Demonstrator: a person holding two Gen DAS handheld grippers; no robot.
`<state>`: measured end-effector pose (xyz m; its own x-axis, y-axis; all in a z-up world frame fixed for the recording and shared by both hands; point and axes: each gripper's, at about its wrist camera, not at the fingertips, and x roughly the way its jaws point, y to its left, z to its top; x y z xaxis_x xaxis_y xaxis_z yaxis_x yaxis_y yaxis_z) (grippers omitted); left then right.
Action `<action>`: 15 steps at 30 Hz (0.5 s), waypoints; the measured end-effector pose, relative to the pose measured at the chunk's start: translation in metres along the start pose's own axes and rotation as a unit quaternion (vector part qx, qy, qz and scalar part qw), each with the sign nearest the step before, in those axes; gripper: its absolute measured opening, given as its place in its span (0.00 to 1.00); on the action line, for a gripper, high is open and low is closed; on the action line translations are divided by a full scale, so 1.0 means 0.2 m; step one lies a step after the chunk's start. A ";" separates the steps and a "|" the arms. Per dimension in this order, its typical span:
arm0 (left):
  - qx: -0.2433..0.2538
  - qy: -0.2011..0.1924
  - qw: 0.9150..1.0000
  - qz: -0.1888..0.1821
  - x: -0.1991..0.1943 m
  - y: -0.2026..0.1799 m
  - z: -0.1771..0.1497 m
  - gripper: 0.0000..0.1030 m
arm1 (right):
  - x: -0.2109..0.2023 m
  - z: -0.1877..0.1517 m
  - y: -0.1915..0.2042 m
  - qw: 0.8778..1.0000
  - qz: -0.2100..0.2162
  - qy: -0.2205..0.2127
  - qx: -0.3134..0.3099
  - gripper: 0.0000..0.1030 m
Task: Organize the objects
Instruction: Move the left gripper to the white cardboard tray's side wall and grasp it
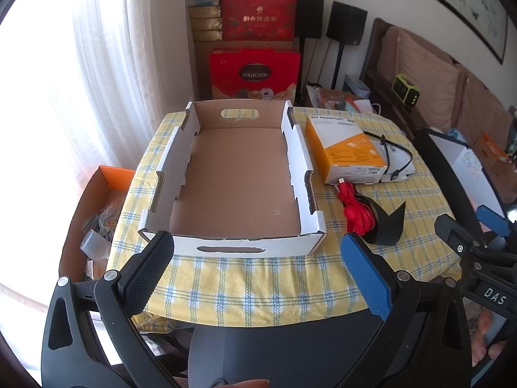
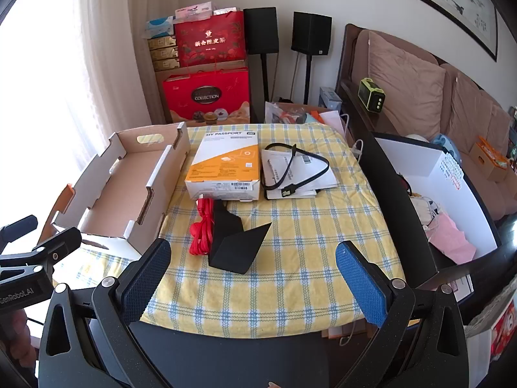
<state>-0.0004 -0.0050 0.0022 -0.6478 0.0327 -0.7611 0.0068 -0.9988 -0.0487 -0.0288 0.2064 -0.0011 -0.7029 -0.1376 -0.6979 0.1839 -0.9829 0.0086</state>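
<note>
You had both the left gripper (image 1: 258, 262) and right gripper (image 2: 253, 268) wide open and empty; the red cable (image 2: 202, 231) mid-table beside the cardboard tray (image 1: 300, 158) looked light, floppy — pinch the bundle's middle.

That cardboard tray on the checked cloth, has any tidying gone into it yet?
Nothing yet: the open cardboard tray is empty. Both the left gripper and right gripper are open, holding nothing. Still out: orange-and-white box, red cable bundle, black folded piece, black cable on papers.
</note>
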 end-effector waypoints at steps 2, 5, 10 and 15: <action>0.000 0.001 1.000 -0.001 0.00 0.00 0.00 1.00 | 0.00 0.00 0.00 1.000 -0.004 -0.002 -0.002 1.00; 0.000 0.001 1.000 -0.001 0.00 0.00 0.00 1.00 | 0.00 0.01 0.00 1.000 -0.002 -0.002 -0.002 1.00; 0.000 0.001 1.000 0.000 0.00 0.00 0.00 1.00 | 0.00 0.01 0.00 1.000 0.000 -0.002 -0.003 1.00; 0.000 0.002 1.000 0.000 0.00 0.00 0.01 1.00 | 0.01 0.01 0.01 1.000 0.001 -0.002 -0.004 1.00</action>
<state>-0.0020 -0.0057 0.0030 -0.6451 0.0321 -0.7634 0.0079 -0.9988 -0.0487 -0.0300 0.2050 -0.0011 -0.7048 -0.1397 -0.6955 0.1906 -0.9817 0.0040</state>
